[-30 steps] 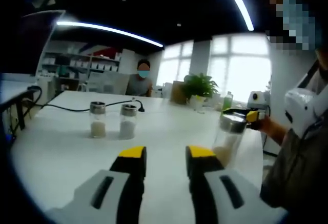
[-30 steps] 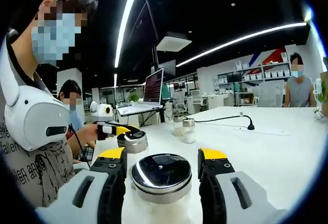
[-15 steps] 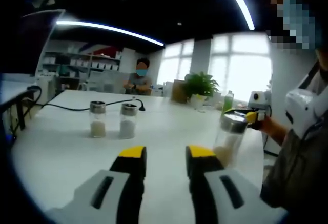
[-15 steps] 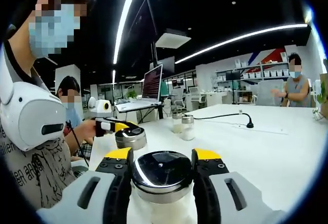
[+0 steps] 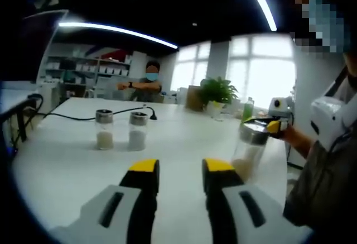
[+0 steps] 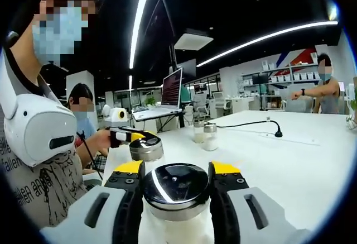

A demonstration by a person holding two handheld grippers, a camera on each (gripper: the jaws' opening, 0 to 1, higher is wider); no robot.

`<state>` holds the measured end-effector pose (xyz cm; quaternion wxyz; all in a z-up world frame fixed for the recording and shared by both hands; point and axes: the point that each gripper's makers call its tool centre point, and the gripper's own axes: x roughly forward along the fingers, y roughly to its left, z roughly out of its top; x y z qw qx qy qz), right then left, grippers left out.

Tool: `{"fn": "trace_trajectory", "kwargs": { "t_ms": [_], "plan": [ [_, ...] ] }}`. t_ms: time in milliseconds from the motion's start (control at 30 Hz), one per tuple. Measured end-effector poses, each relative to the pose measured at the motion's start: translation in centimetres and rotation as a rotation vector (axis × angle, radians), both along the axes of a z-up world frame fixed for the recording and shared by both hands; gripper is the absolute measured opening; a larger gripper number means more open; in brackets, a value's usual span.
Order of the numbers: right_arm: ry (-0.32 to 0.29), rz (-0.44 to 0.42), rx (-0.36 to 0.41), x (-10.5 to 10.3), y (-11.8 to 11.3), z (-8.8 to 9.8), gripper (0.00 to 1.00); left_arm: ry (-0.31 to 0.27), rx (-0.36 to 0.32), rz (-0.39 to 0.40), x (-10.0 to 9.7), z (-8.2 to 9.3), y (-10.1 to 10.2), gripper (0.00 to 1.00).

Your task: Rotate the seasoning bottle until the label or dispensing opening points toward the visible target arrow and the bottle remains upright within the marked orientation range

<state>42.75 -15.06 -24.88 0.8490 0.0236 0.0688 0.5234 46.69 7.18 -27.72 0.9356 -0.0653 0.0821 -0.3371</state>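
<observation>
**Three seasoning bottles on a white table, one clamped in the right gripper**

The right gripper (image 6: 175, 172) has its two yellow-tipped jaws pressed against the sides of a seasoning bottle (image 6: 175, 191), just under the shiny metal lid. The bottle stands upright on the white table (image 6: 290, 166) and holds a pale powder.

In the left gripper view this same bottle (image 5: 249, 150) sits at the right, near the table's edge, with the right gripper reaching in to grip its cap. The left gripper (image 5: 178, 168) hovers above the table with its jaws spread and nothing between them.

Two more bottles (image 5: 117, 130) stand side by side farther along the table, well apart from the held one (three bottles in all). A black cable (image 5: 72, 118) trails behind them, and a potted plant (image 5: 215, 94) stands at the far end.
</observation>
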Motion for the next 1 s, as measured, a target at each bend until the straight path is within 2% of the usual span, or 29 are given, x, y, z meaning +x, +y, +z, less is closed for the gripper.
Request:
{"fn": "trace_trajectory", "kwargs": {
  "t_ms": [1000],
  "plan": [
    [0.036, 0.067, 0.010, -0.6, 0.1, 0.1, 0.46, -0.020, -0.002, -0.012, -0.5, 1.1, -0.6, 0.32]
  ]
}}
